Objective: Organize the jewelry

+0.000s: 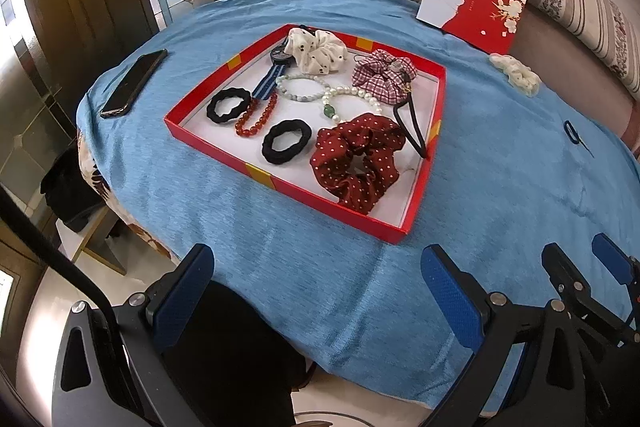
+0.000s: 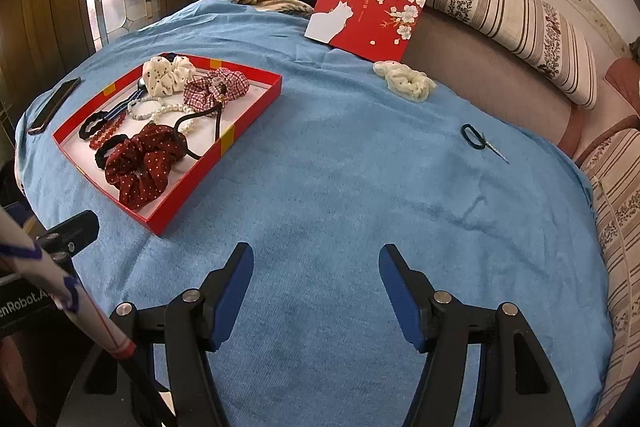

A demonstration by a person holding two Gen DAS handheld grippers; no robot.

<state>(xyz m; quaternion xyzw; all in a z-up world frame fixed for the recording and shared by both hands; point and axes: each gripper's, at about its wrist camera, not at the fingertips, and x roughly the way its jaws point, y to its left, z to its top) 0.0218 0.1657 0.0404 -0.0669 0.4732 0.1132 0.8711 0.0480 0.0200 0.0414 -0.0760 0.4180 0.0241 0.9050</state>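
**Q:** Progress of the sorting: what lies in the red tray [image 1: 224,157], and what is left outside it?

**R:** Most pieces lie inside, ahead of the left gripper [image 1: 316,291]: a dark red dotted scrunchie [image 1: 358,163] in the nearest corner, two black hair ties [image 1: 286,141], a red bead bracelet [image 1: 256,117], a pale green bead bracelet [image 1: 300,87], a pearl strand [image 1: 356,97], a checked scrunchie [image 1: 380,75], a cream dotted scrunchie [image 1: 316,51], a watch on a striped strap [image 1: 276,67] and a black elastic loop [image 1: 412,131]. Two items remain on the blue cloth [image 2: 340,187]: a cream scrunchie [image 2: 404,79], far ahead and slightly right of the right gripper [image 2: 316,291], and a small dark hair loop with a pin-like piece [image 2: 478,139], ahead and further right. By this reading the task is nearly done, with two pickups left.

**Q:** State of the grippers?

**R:** Both stand spread wide with nothing between the pads, low over the near edge of the cloth.

**Q:** Room for moving?

**R:** Ahead of the right gripper the cloth is bare up to both loose items. The tray wall rises ahead to its left, and the black loop leans on that wall. The cloth drops off close behind both grippers. A phone [image 1: 134,83] lies left of the tray near the cloth's edge; the red box lid [image 2: 368,11] leans just beyond the cream scrunchie.
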